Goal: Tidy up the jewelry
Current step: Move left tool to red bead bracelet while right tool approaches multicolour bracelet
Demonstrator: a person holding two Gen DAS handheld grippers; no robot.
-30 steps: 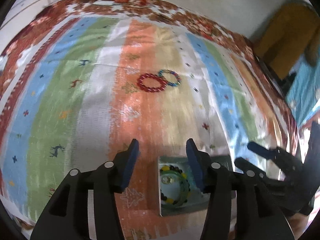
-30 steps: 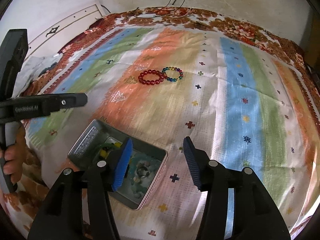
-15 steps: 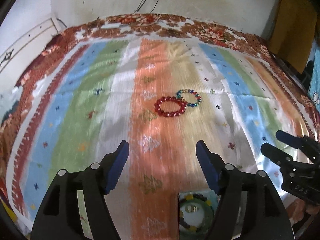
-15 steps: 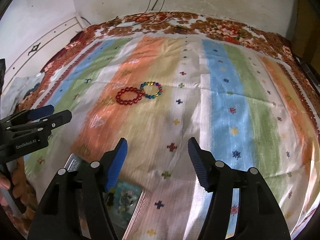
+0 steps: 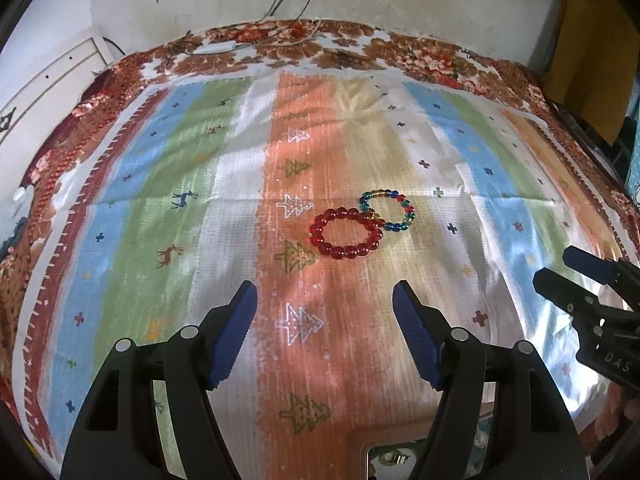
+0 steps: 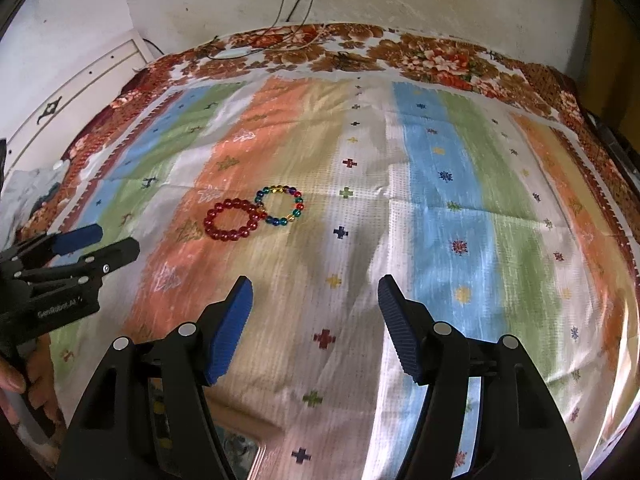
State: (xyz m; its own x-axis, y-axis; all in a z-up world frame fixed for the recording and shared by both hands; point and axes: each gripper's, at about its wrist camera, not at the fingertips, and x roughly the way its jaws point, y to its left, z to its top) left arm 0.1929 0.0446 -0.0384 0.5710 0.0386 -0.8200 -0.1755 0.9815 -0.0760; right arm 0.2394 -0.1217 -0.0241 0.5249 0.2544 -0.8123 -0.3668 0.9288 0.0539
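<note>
Small metal tin [image 5: 394, 458] cut off at bottom edge in left wrist view, contents indistinct, same tin [image 6: 240, 454] mostly hidden behind right gripper [image 6: 316, 326] fingers, striped bedspread [image 5: 240, 184] pattern motion-blurred, person's hand [image 6: 24, 376] partly cropped at left edge.

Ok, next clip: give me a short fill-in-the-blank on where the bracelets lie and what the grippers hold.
1. The red bracelet touches the ____ bracelet.
2. Both lie on the striped ____.
3. The left gripper and right gripper hold ____.

Missing words: multicoloured; cloth; nothing
</note>
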